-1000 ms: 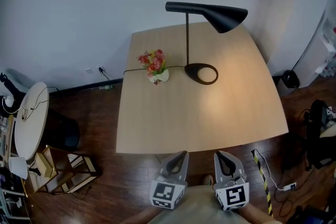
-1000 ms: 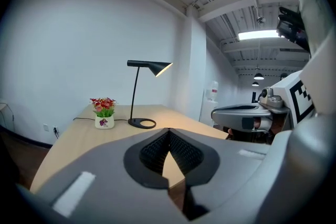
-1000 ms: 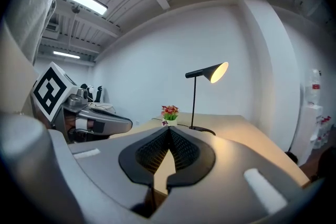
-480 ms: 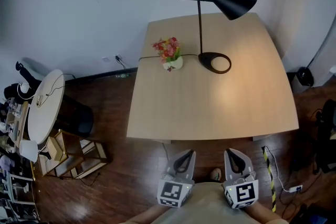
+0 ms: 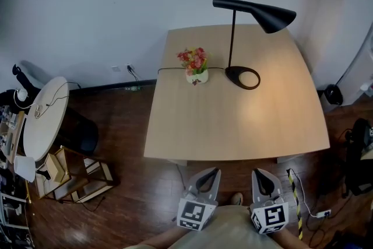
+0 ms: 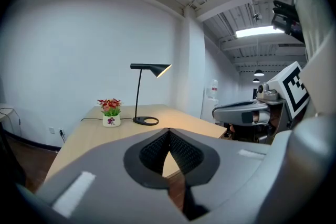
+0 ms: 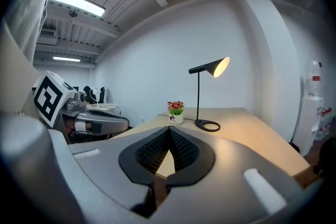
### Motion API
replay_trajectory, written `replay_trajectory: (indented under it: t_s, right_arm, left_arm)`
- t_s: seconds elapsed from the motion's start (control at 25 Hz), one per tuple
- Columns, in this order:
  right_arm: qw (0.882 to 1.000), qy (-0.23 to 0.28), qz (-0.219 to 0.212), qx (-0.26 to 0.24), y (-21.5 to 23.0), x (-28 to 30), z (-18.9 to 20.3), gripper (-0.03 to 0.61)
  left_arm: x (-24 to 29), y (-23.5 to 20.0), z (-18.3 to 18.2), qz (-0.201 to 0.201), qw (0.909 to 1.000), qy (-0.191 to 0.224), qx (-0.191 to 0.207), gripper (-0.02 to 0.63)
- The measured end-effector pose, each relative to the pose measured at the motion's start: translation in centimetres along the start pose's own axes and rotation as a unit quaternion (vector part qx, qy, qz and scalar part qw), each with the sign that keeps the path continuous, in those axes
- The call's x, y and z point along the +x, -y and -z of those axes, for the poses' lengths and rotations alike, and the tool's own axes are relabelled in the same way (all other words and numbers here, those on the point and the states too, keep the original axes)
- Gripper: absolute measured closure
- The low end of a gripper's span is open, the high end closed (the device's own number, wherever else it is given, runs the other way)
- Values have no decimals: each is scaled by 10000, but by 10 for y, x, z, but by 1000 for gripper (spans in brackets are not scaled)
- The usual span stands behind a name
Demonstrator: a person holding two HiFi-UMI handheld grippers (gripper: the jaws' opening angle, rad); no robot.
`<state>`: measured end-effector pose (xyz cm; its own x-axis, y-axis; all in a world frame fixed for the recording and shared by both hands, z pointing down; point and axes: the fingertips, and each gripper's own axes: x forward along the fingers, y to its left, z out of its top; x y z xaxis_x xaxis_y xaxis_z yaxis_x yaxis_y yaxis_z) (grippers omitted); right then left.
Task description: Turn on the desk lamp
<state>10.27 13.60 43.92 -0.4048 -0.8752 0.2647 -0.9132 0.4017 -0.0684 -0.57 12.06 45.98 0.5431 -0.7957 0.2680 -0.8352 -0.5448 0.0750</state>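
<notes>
Desk lamp (image 5: 268,13) stands near far edge of table (image 5: 233,131), shade lit, warm glow on surface below. Flower pot (image 5: 196,76) near its base, toward left edge. Left gripper (image 5: 211,174) and right gripper (image 5: 260,175) hang off near edge, apart from table, jaws together, nothing between.

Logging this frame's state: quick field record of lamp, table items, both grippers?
desk lamp: lit, far side of table, glow on the wood
flower pot: left of the lamp's base, not touching
left gripper: jaws together, empty, short of the table's near edge
right gripper: same, beside the left
task: lamp already on
</notes>
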Motion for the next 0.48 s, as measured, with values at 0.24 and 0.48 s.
replay_trajectory:
  t_s: [0.24, 0.48]
  right_arm:
    - [9999, -5, 107, -28, -7, 1, -2, 581]
    - [9999, -2, 107, -63, -11, 3, -3, 581]
  left_arm:
    - [-1, -4, -1, 139, 9999, 56, -21, 615]
    - [-4, -8, -2, 141, 9999, 71, 3, 615]
